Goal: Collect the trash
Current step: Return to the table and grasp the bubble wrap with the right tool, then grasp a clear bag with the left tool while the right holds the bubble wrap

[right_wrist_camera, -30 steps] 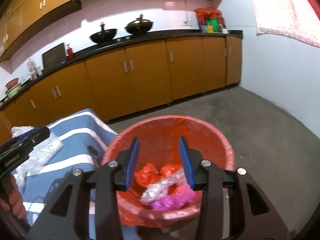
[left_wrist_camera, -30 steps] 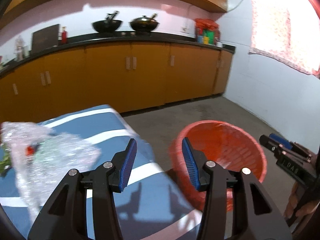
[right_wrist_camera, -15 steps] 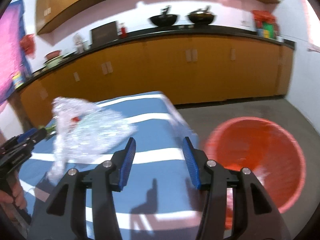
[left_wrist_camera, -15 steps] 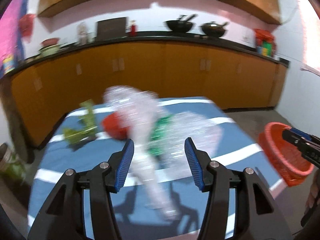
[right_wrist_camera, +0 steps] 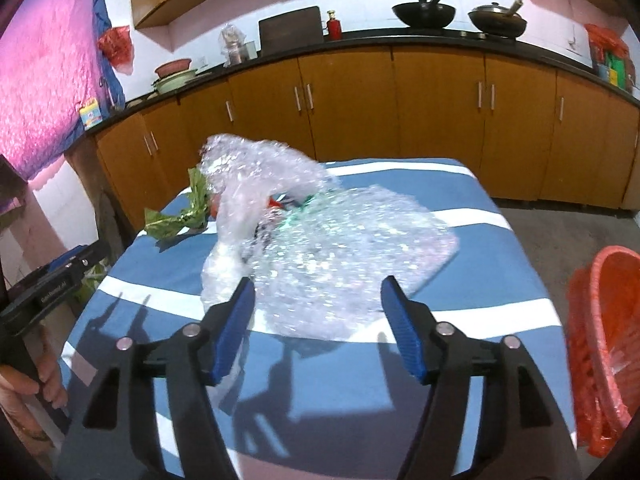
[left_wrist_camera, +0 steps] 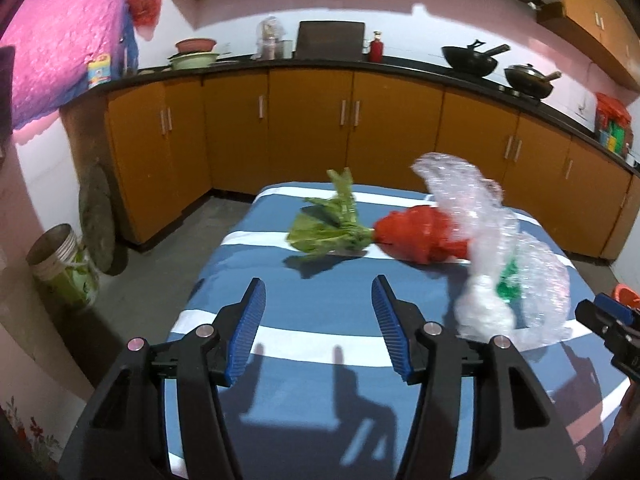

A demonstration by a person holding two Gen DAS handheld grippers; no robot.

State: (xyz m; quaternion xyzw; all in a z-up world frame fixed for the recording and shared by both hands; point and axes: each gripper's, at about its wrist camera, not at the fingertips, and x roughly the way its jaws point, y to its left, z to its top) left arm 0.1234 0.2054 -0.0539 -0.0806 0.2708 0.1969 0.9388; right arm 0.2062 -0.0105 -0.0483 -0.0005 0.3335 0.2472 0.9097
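Note:
A crumpled sheet of clear bubble wrap (right_wrist_camera: 320, 240) lies on the blue striped table (right_wrist_camera: 460, 196); it also shows in the left wrist view (left_wrist_camera: 500, 264). A red plastic bag (left_wrist_camera: 416, 236) and green leafy scraps (left_wrist_camera: 332, 224) lie beyond it. My left gripper (left_wrist_camera: 318, 328) is open and empty, above the table in front of the leaves. My right gripper (right_wrist_camera: 318, 324) is open and empty, just in front of the bubble wrap. The red bin (right_wrist_camera: 608, 344) stands at the table's right side.
Orange cabinets (left_wrist_camera: 312, 128) with a black counter run along the back wall. A metal can (left_wrist_camera: 64, 268) stands on the floor left of the table. Woks (right_wrist_camera: 424, 12) sit on the counter. The other gripper shows at each view's edge.
Both grippers have swung left, away from the red bin and onto the table. The bubble wrap, red bag and leaves have come into view ahead. Both stay open.

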